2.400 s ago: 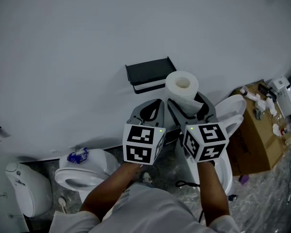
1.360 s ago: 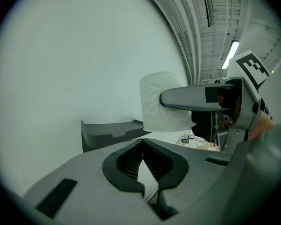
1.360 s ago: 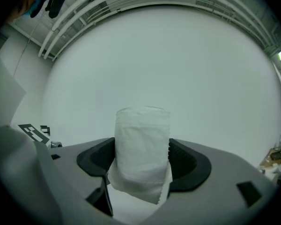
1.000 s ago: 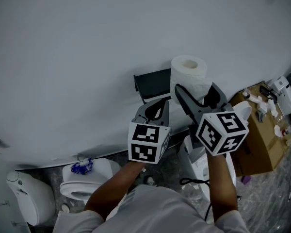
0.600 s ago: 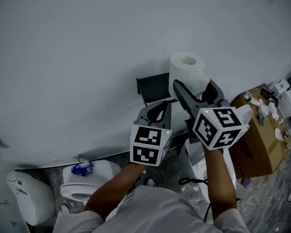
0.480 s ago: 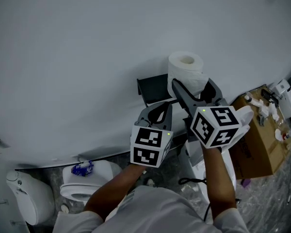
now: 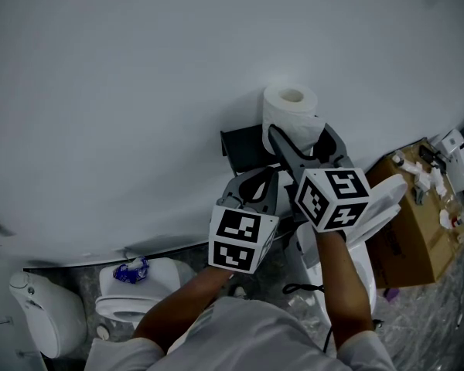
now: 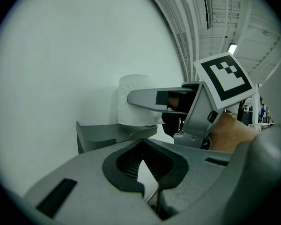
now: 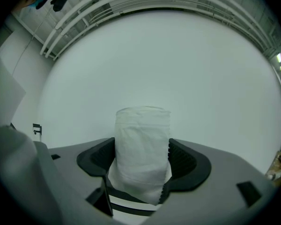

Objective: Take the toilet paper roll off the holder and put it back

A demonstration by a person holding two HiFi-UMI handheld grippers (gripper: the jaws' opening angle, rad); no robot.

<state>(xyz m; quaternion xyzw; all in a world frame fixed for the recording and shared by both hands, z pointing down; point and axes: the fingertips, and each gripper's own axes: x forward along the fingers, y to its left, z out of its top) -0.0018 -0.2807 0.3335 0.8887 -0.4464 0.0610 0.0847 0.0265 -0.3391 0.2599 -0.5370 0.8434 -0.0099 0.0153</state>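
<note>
Roll stands upright, core hole up, clenched in right claw; left claw closed, empty.

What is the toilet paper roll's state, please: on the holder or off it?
Off: the right gripper holds the roll upright, beside the dark holder on the wall.

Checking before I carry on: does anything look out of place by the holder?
The toilet paper roll is off its holder, held upright in the right gripper just above it. Nothing else there looks odd.
</note>
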